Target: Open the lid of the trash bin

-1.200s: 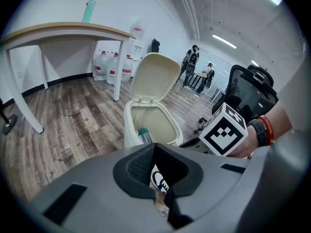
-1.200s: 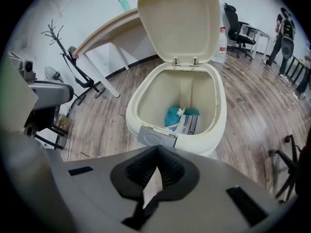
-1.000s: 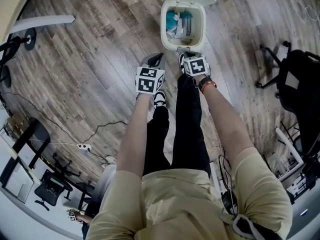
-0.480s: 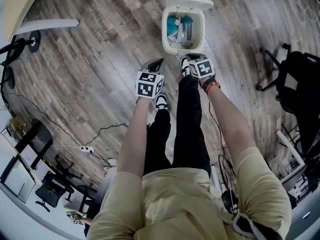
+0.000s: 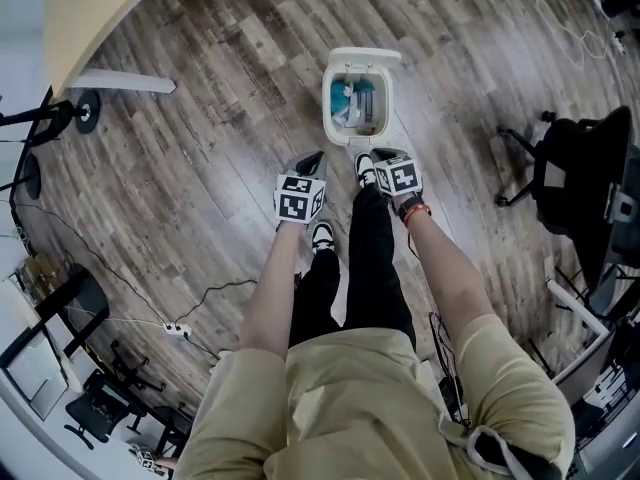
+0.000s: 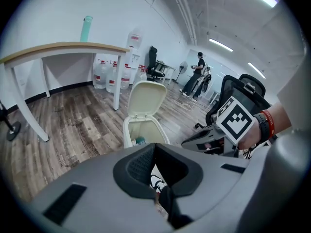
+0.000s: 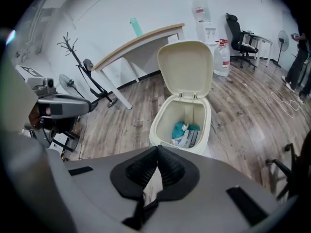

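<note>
A cream trash bin (image 5: 342, 128) stands on the wood floor in front of my feet, its lid (image 5: 364, 57) swung up and back. Teal and white rubbish lies inside. My left gripper (image 5: 312, 160) hangs shut and empty, short of the bin and to its left. My right gripper (image 5: 376, 154) is also shut and empty, just before the bin's front rim and apart from it. In the right gripper view the open bin (image 7: 160, 125) and its upright lid (image 7: 187, 69) sit beyond the gripper (image 7: 158, 149). The left gripper (image 6: 154, 147) sees the bin (image 6: 127, 128) from its left side.
A wooden desk (image 6: 63, 47) stands to the left, with water jugs (image 6: 104, 74) behind it. A black office chair (image 5: 570, 168) is at the right. Cables and a power strip (image 5: 176, 330) lie on the floor at the left. A coat stand (image 7: 73, 52) stands near the desk.
The bin has shrunk in the head view as the camera rose. Both grippers have drawn back from the bin's front rim. The lid has stayed open.
</note>
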`<action>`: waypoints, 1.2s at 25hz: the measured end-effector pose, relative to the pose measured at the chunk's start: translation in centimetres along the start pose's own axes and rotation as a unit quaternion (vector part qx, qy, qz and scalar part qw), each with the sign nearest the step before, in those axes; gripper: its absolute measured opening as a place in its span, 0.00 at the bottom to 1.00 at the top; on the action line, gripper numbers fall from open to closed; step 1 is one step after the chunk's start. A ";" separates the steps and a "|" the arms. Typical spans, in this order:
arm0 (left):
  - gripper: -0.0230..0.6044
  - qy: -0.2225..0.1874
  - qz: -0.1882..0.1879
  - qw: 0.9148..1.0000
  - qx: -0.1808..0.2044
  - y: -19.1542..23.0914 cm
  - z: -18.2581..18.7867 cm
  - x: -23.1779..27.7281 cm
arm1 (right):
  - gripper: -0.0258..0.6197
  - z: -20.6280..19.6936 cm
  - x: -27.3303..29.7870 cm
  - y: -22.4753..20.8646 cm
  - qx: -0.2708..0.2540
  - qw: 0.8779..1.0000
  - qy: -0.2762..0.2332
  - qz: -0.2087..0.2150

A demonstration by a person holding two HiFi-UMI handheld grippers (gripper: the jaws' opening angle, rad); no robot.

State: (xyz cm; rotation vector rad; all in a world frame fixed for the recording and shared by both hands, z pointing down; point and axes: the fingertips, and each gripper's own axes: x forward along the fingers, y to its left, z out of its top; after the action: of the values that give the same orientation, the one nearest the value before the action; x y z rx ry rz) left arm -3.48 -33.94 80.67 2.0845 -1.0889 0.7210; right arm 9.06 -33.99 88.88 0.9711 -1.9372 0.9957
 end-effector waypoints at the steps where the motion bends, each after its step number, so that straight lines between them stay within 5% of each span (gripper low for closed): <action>1: 0.08 -0.005 0.001 1.000 0.001 -0.4 0.7 -1.0 | 0.06 0.3 -1.3 0.4 0.003 1.000 -0.004 -0.004; 19: 0.07 -0.108 0.006 0.994 0.012 -7.9 10.5 -20.8 | 0.06 8.2 -24.5 10.7 0.021 0.986 -0.165 -0.024; 30: 0.07 -0.214 0.028 0.974 0.070 -12.7 16.8 -33.0 | 0.06 11.5 -38.2 15.6 -0.008 0.957 -0.280 -0.071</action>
State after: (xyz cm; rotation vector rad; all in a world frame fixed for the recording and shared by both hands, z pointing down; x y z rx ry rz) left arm -6.40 -25.42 42.51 2.4082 -1.3635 0.3876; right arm 9.43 -26.66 46.66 1.4796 -2.2753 0.6625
